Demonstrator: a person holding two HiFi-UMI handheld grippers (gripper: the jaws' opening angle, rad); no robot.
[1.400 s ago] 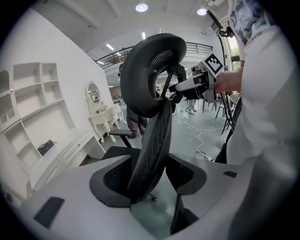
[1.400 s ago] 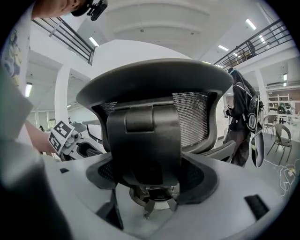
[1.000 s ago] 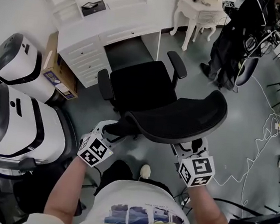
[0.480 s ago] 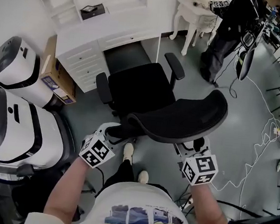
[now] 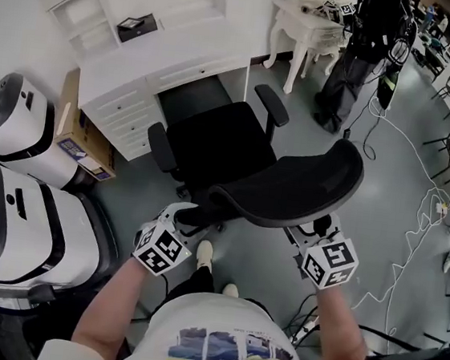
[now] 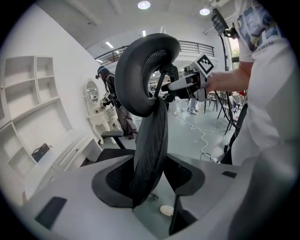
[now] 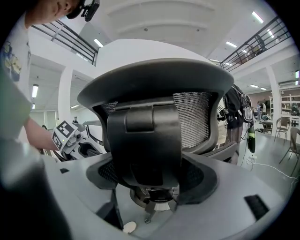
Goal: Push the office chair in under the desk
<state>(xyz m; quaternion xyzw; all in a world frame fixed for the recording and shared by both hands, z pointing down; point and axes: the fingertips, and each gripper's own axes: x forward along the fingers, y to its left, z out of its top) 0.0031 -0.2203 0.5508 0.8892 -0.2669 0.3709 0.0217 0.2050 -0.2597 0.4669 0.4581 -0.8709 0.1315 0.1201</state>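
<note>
The black office chair's seat (image 5: 217, 142) faces the white desk (image 5: 155, 46), its front edge just short of the knee opening (image 5: 191, 91). Its mesh backrest (image 5: 289, 186) curves toward me. My left gripper (image 5: 191, 216) holds the backrest's left edge (image 6: 150, 140); its jaws have just been closing, and both pads now sit against that edge. My right gripper (image 5: 315, 227) is behind the backrest's right half. In the right gripper view the backrest's black rear support (image 7: 145, 140) fills the gap between that gripper's jaws (image 7: 150, 183).
Two large white machines (image 5: 22, 192) stand at the left, with a cardboard box (image 5: 82, 123) beside the desk drawers. At the back right are a white side table (image 5: 308, 19) and a person in dark clothes (image 5: 356, 53). White cables (image 5: 417, 197) trail across the floor at right.
The chair and both grippers have moved up the head view toward the desk. The seat's front is now close to the knee opening. The person at the back has shifted.
</note>
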